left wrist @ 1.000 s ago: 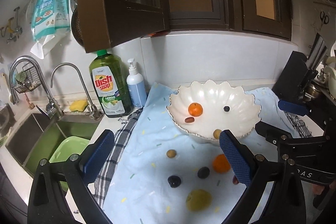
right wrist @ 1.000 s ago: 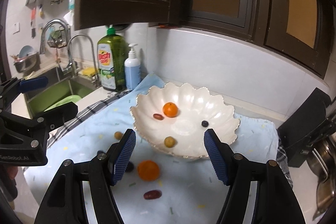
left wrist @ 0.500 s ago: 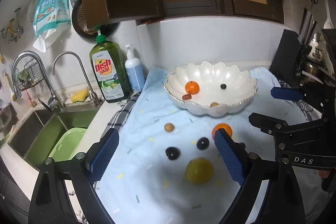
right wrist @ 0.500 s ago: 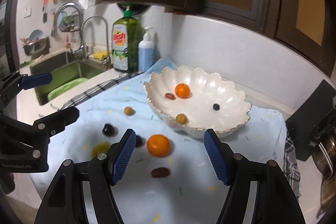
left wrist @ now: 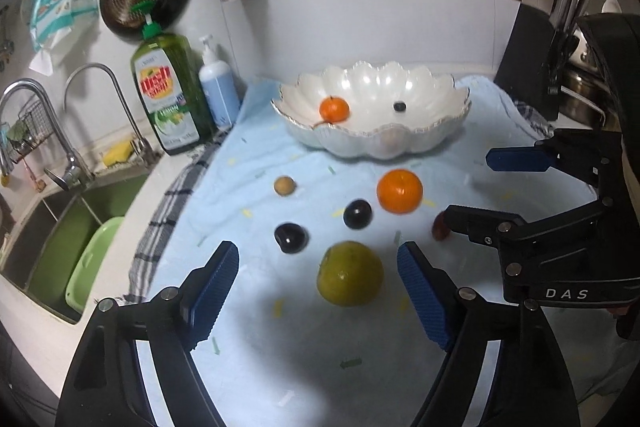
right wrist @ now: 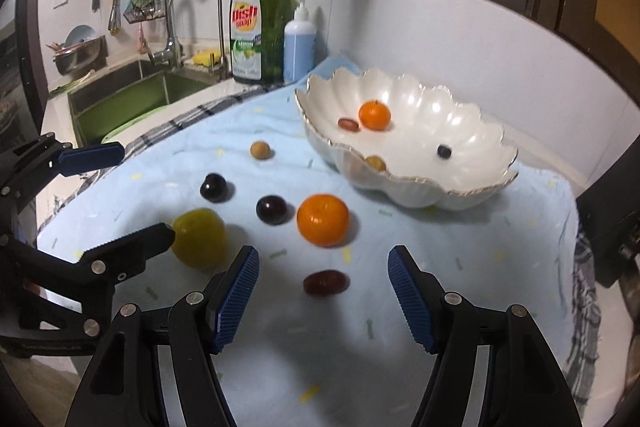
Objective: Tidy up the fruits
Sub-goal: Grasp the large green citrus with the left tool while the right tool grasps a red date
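A white scalloped bowl (left wrist: 436,131) (right wrist: 472,187) stands on a light blue cloth and holds a small orange (left wrist: 334,108), a blueberry (left wrist: 399,106), a red grape (right wrist: 348,123) and a tan fruit (right wrist: 376,163). On the cloth lie a yellow-green fruit (left wrist: 350,273) (right wrist: 199,238), an orange (left wrist: 399,191) (right wrist: 322,219), two dark plums (left wrist: 291,237) (left wrist: 357,213), a tan fruit (left wrist: 284,185) and a red grape (right wrist: 325,282). My left gripper (left wrist: 318,287) is open, low over the yellow-green fruit. My right gripper (right wrist: 322,291) is open, low over the red grape.
A green dish soap bottle (left wrist: 170,95) and a blue pump bottle (left wrist: 218,87) stand at the back left. A sink (left wrist: 52,239) with a green tub and taps lies to the left. A black knife block (left wrist: 528,63) stands at the right. Dark cabinets hang overhead.
Both grippers have moved down and forward toward the loose fruit on the cloth. The fruit has not moved.
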{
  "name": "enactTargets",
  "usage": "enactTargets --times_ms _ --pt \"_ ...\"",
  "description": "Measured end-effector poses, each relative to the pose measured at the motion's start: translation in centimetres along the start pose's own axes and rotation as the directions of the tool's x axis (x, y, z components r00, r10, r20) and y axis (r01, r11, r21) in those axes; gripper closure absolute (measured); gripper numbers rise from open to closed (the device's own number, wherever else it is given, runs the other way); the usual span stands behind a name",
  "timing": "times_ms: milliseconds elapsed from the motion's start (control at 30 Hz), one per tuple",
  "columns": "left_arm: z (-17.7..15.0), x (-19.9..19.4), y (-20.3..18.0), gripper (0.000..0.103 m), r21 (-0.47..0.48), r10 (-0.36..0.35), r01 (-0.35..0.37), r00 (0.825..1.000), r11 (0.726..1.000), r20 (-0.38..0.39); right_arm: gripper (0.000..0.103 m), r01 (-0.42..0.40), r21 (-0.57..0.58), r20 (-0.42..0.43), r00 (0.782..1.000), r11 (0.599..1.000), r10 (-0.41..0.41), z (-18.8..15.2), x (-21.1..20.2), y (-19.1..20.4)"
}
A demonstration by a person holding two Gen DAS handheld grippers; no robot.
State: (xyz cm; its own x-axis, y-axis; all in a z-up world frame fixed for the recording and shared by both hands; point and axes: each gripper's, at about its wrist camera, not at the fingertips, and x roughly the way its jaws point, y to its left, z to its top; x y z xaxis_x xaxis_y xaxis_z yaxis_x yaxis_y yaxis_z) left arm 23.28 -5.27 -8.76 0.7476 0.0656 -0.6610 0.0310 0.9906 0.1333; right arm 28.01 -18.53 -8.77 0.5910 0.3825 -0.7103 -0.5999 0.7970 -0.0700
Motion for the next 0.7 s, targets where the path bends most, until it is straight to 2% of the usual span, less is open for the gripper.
enactTargets --times_ms 133,300,700 --pt "-0.5 1.2 -0.5 0.027 0.022 -0.001 0.002 0.999 1.0 -0.038 0.036 -0.012 0.011 -0.031 0.999 1.0 0.012 -0.4 1.1 -0.2" --pt "-0.9 2.5 -0.9 0.029 0.021 -0.04 0.042 0.996 0.999 -0.081 0.037 -0.02 0.022 -0.064 0.998 1.0 0.021 -0.9 2.3 -0.4" --pt "-1.1 5.1 -1.3 0.042 0.008 -0.076 0.078 0.984 0.997 -0.159 0.05 -0.068 0.067 -0.117 0.99 0.995 0.076 -1.3 4.5 -1.0"
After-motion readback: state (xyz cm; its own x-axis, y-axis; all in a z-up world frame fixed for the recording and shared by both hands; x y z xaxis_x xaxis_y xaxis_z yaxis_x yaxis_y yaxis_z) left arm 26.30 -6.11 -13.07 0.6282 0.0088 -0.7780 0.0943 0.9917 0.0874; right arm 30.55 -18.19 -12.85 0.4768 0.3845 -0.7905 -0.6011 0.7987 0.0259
